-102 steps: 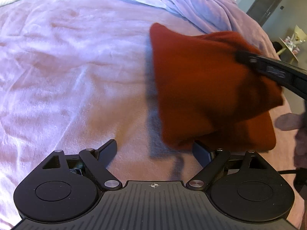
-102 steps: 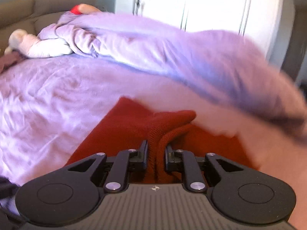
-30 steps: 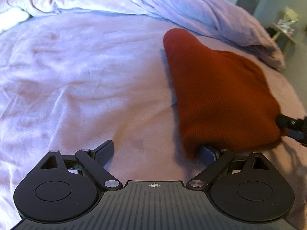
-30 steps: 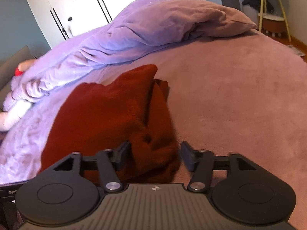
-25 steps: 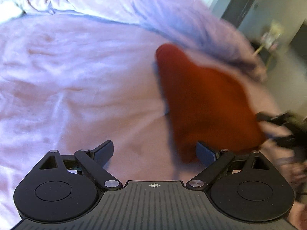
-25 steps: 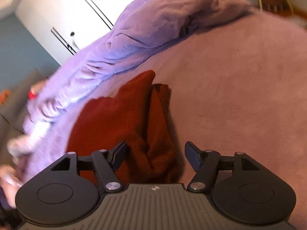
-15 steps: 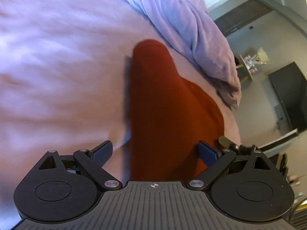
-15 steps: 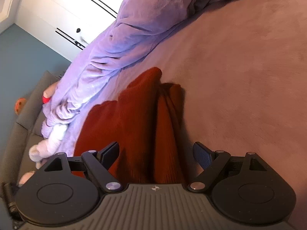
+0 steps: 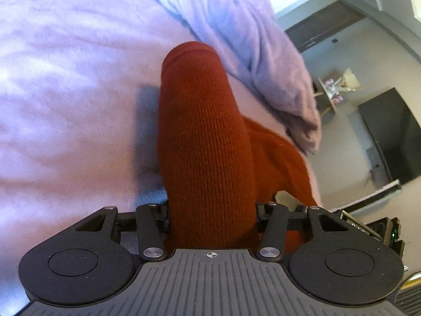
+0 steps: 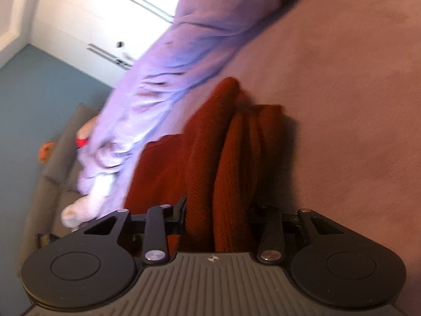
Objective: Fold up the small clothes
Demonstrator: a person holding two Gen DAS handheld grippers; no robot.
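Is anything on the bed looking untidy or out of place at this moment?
The red knit garment is not flat: in the right wrist view it is bunched into several upright ridges between the fingers of the right gripper. The left gripper also has thick fabric between its fingers. The purple duvet is heaped behind. Nothing looks damaged.

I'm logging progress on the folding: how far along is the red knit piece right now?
Done: the red knit garment is already doubled into a thick bundle on the purple bedcover. In hand: the left gripper and right gripper each straddle bunched fabric, jaws closed against it. Left: its layers look ridged and uneven, so flattening and squaring probably remain.
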